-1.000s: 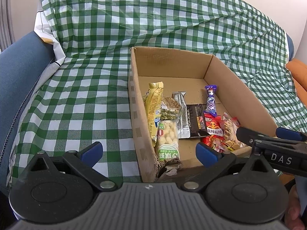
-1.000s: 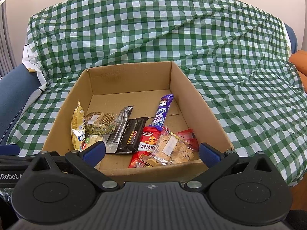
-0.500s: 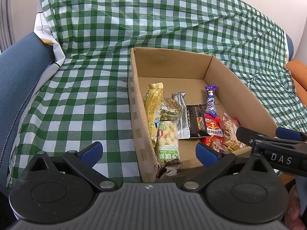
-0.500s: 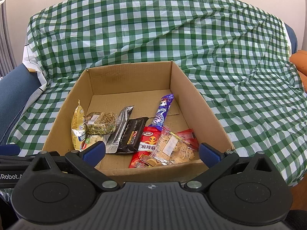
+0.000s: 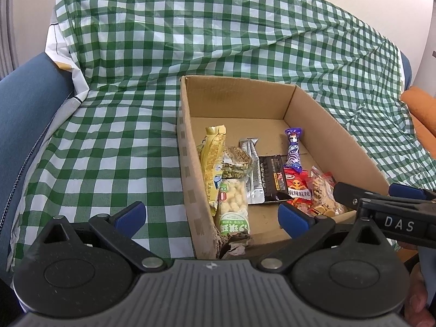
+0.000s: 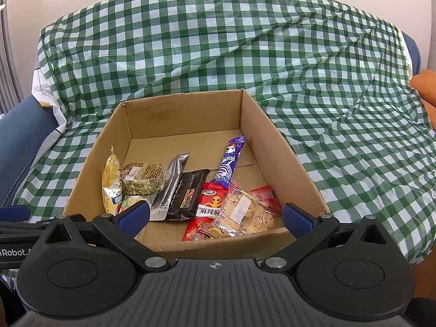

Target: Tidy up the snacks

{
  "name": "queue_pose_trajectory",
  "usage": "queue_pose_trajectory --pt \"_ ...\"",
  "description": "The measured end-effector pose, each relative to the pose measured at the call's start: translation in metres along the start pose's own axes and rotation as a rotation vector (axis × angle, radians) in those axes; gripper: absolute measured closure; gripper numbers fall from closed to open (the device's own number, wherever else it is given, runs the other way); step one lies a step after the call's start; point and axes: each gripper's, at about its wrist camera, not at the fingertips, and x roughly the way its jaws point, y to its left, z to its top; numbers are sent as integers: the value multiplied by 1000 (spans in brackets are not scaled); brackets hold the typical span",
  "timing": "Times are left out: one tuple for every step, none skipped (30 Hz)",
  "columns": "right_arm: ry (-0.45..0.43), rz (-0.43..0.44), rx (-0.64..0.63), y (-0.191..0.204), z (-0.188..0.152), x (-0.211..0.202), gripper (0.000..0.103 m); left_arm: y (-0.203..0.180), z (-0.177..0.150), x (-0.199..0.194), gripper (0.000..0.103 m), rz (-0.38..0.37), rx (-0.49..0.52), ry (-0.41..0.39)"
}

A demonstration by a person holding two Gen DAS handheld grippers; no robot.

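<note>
From the left wrist view, the left gripper [image 5: 211, 214] hangs with its blue-tipped fingers spread wide and nothing between them, straddling the near left corner of a cardboard box [image 5: 188, 169] that sits on a green-and-white checked cloth [image 5: 114, 141]. Inside the box, along the left wall, a yellow packet [image 5: 212, 158] leans on edge; just right of it lies a clear pack of seed bars [image 5: 237, 160] and, nearer, a green-labelled pack of puffed pieces [image 5: 233, 207]. Further right come a silver wrapper [image 5: 253, 171], a black packet [image 5: 272, 179], a purple candy wrapper [image 5: 293, 147] pointing far, a red spicy snack bag [image 5: 297, 188] and a clear bag of biscuits [image 5: 324, 199]. The right gripper [image 5: 381, 193] enters at the right edge, near the box's near right corner; from this angle its opening is hard to judge. From the right wrist view, the right gripper [image 6: 216, 215] is spread wide and holds nothing, poised over the near wall of the box [image 6: 286, 147], with the biscuits [image 6: 245, 212] and red bag [image 6: 209, 204] lying between and beyond its tips. The purple wrapper [image 6: 231, 158], black packet [image 6: 188, 193], silver wrapper [image 6: 171, 179], seed bars [image 6: 143, 177] and yellow packet [image 6: 111, 179] spread leftward across the box floor.
</note>
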Motion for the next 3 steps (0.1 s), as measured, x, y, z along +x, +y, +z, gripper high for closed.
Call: queue_pose_trajectory --pt "0 -1 2 0 0 0 1 0 0 0 0 -3 1 -1" --pt "0 -2 4 0 -1 -1 1 -1 0 0 0 -5 2 -3" --pt "0 -2 7 0 0 -1 1 -1 -1 -1 0 -5 4 -6"
